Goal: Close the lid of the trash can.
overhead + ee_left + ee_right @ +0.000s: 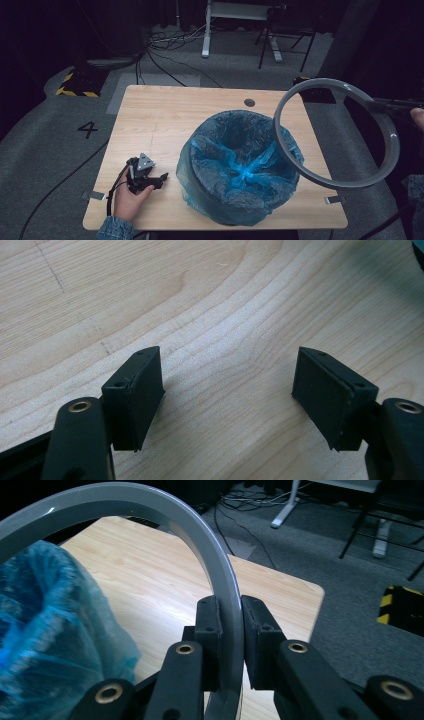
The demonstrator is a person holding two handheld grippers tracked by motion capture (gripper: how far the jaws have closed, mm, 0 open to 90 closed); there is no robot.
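Looking down from the high view, a bin lined with a blue bag (pixel 239 167) stands on the wooden surface (pixel 160 115). A grey ring (pixel 387 125) hangs tilted in the air above the bin's right rim, held at its far right by the right gripper (pixel 395 104). The left gripper (pixel 150 179) rests low on the surface left of the bin.

From the left gripper view, its jaws stand wide apart over bare wood (pixel 225 315), holding nothing.

From the right gripper view, the jaws pinch the grey ring's (pixel 220 575) band, with the blue bag (pixel 50 620) lower left.
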